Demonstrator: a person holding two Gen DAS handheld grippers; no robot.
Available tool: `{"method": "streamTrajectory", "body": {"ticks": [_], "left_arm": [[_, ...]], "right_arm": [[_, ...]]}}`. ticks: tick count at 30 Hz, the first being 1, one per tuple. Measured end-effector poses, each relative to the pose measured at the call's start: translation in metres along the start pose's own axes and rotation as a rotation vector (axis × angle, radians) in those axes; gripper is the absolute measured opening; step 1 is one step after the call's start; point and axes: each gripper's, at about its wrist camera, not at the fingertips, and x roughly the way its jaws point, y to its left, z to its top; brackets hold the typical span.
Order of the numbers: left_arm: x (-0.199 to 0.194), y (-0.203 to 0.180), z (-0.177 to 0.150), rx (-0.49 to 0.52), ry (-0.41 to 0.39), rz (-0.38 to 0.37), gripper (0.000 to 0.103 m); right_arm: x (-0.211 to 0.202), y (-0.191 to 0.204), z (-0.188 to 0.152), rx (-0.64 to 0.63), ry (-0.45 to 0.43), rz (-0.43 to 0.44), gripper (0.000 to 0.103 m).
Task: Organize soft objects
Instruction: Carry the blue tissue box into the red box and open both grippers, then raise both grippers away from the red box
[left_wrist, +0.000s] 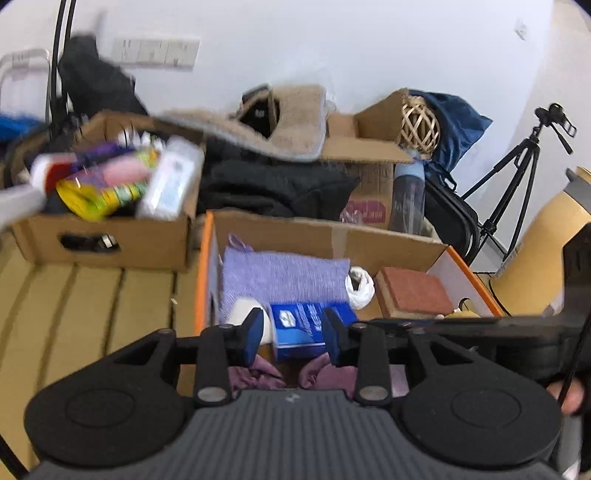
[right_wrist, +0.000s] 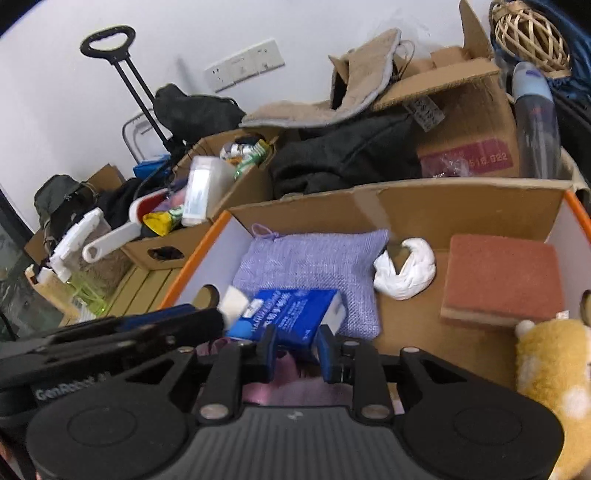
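1. Far left, a brown cardboard box (right_wrist: 207, 206) sits on the slatted wooden desk (left_wrist: 92, 302), crammed with bottles, a white scoop and a yellow packet.
2. Just right of it stands the orange-edged box (right_wrist: 199, 254), open at the top, which holds the soft things.
3. Along its far left side lies a lavender woven pouch (right_wrist: 314, 258), flat, with a drawstring loop at its far left corner.
4. A blue packet (right_wrist: 291, 314) rests on the pouch's near edge, partly overlapping it.
5. The left gripper (left_wrist: 290, 336) hovers over the near end of this box, jaws parted with nothing between them; the blue packet shows through the gap, farther off.
6. Below both grippers a mauve cloth (left_wrist: 258, 373) lies bunched on the box floor, at the near end.
7. The right gripper (right_wrist: 297, 349) is beside the left one, its jaws narrowly apart; whether they pinch the mauve cloth I cannot tell.
8. Right of the pouch sits a crumpled white bag (right_wrist: 406, 273), touching the pouch's corner.
9. Farther right a reddish-brown sponge block (right_wrist: 502, 280) lies flat.
10. At the near right corner, a yellow plush toy (right_wrist: 554, 373) with pale spots.
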Motion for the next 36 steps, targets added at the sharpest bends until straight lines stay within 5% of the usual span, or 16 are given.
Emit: {"method": "streamTrajectory", "body": {"ticks": [4,8,18,26,31,33,36], "left_arm": [[-0.040,-0.015,0.007,0.073,-0.050,0.027,0.039],[-0.094,-0.029,0.004,0.104,-0.122,0.047,0.046],[-0.217,-0.075,-0.024,0.174,-0.243,0.078,0.062],[-0.310,-0.119,-0.130,0.226,-0.439,0.121,0.078],[-0.358,-0.138,-0.219,0.208,-0.550,0.131,0.101],[-0.367,-0.143,-0.251,0.185,-0.523,0.146,0.103],[-0.371,-0.149,-0.293,0.180,-0.463,0.153,0.103]], "right_arm": [[-0.049,0.010,0.005,-0.050,-0.078,-0.034,0.025],[-0.115,0.019,0.001,-0.131,-0.167,-0.095,0.038],[-0.277,0.030,-0.059,-0.206,-0.330,-0.193,0.050],[-0.363,0.061,-0.168,-0.326,-0.564,-0.266,0.063],[-0.393,0.075,-0.251,-0.359,-0.594,-0.234,0.081],[-0.397,0.080,-0.288,-0.357,-0.592,-0.225,0.093],[-0.392,0.082,-0.342,-0.311,-0.539,-0.187,0.094]]}}
